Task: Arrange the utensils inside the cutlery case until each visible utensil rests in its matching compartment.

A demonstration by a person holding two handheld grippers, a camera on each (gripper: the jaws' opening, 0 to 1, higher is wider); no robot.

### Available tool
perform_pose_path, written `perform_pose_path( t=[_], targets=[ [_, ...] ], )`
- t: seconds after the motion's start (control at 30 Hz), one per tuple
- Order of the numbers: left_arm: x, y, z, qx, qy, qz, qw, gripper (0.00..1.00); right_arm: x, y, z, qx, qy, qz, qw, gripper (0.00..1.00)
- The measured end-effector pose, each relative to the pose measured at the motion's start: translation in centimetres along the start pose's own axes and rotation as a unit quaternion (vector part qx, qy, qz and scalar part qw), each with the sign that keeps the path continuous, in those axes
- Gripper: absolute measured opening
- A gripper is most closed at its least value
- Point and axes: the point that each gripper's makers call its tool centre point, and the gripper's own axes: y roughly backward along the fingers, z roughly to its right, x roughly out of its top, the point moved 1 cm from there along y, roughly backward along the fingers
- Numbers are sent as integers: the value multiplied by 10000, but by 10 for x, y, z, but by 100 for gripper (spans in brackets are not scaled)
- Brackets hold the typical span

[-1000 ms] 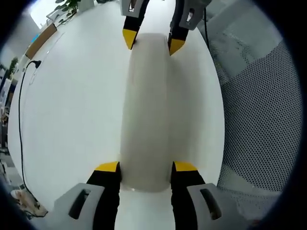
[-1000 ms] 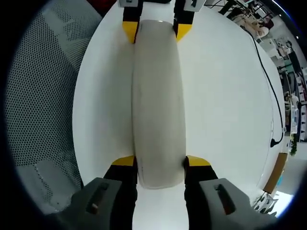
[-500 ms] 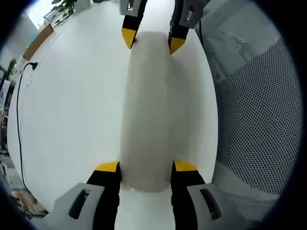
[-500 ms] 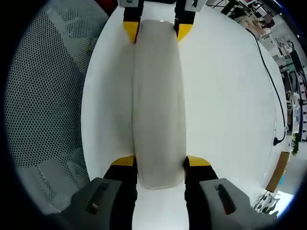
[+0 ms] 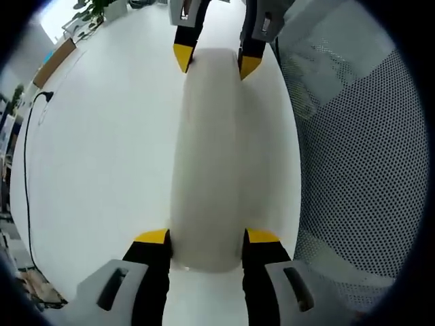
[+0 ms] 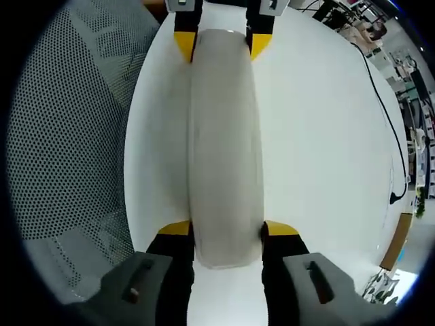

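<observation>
A long, pale grey-white cutlery case (image 5: pixel 207 149) with its lid closed stretches between my two grippers over the white table (image 5: pixel 102 149). No utensils show. My left gripper (image 5: pixel 207 236) is shut on the near end of the case in the left gripper view, with one yellow-tipped jaw on each side. At the far end, my right gripper (image 5: pixel 216 60) clamps the case the same way. In the right gripper view the case (image 6: pixel 224 136) runs from my right gripper (image 6: pixel 228 229) up to the left gripper (image 6: pixel 223 44). Whether the case rests on the table or hangs above it I cannot tell.
A grey mesh chair (image 5: pixel 360 149) stands just past the table's edge, close beside the case; the same chair (image 6: pixel 68 136) is in the right gripper view. A black cable (image 5: pixel 27 136) runs along the table's far side, and the cable (image 6: pixel 384 122) shows again there.
Both grippers and the case between them have drifted toward the table edge by the mesh chair. The grip on both ends has stayed the same.
</observation>
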Motion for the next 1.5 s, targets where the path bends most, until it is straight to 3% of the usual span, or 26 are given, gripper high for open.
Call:
perform_pose_path(
  t=[0.83,1.5],
  targets=[
    [3,0,17,4,-10,-3,10000,42,-3,2,-16,47,-42,71,10000,38],
    [4,0,18,18,36,73,10000,42,-4,1,-17,157,-26,34,9999,38]
  ],
)
